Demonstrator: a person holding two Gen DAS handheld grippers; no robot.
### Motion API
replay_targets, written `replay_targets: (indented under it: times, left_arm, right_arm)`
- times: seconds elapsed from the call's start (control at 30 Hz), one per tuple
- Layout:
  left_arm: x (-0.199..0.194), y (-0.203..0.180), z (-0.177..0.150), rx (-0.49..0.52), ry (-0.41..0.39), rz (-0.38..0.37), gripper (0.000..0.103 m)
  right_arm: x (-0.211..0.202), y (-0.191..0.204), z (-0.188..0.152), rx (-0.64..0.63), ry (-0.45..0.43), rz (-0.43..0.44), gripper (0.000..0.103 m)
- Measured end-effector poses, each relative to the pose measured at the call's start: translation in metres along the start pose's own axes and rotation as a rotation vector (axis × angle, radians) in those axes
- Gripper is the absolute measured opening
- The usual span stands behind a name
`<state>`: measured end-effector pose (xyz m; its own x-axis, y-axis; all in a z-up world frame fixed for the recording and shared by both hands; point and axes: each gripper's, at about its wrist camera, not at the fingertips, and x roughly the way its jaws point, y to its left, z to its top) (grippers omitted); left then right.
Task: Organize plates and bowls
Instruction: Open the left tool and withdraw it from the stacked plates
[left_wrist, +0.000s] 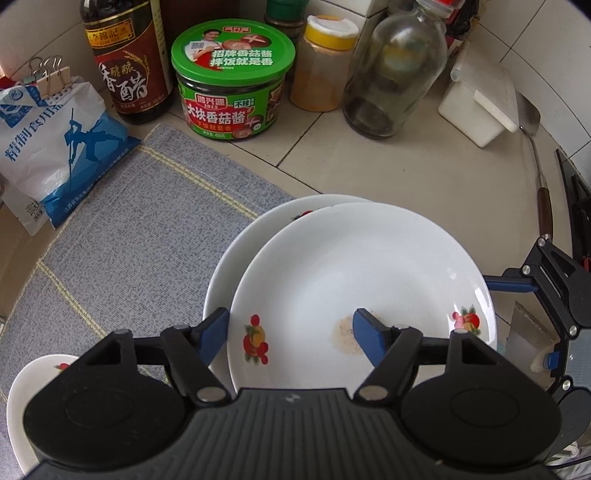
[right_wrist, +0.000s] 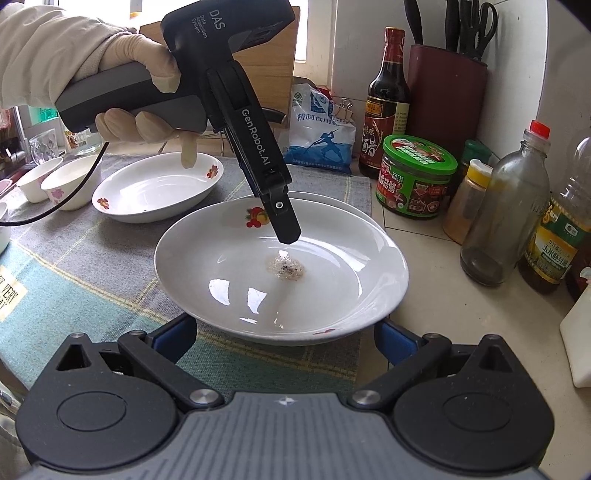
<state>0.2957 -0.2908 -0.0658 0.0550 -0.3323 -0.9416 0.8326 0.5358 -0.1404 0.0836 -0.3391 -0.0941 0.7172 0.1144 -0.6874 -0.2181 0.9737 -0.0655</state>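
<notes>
A lived-in home kitchen here: tiled counter (left_wrist: 388, 162) crowded with a vinegar bottle (left_wrist: 127, 62), green-lidded mushroom sauce jar (left_wrist: 232, 79), salt bag (left_wrist: 55, 147), and far right, a knife block (right_wrist: 445, 96).

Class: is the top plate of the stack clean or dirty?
Dirty. The top plate has a speckled residue patch at its centre, seen from both wrists.

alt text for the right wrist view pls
A white plate with a small food stain sits stacked on another plate, between the open fingers of the right gripper. A gloved hand holds the left gripper over its far side; an oval dish, bowls and sauce bottles stand behind.
</notes>
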Motion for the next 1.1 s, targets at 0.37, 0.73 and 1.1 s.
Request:
replay_targets:
  times: [0.37,0.73,1.1]
  left_arm:
    - [-0.005,-0.002,-0.005,-0.006,-0.036,0.037,0.073]
    - [-0.046,-0.007,-0.031,-0.071,-0.219,0.141,0.078]
    - [-0.09,-0.039,-0.138,-0.249,-0.444,0.398,0.09]
  right_arm:
    - [-0.003,0.004,-0.001,-0.019,0.02,0.019,0.103]
    - [-0.016,-0.003,-0.004,0.031,-0.034,0.037,0.103]
    - [-0.009,0.004,0.017,0.061,-0.084,0.094,0.103]
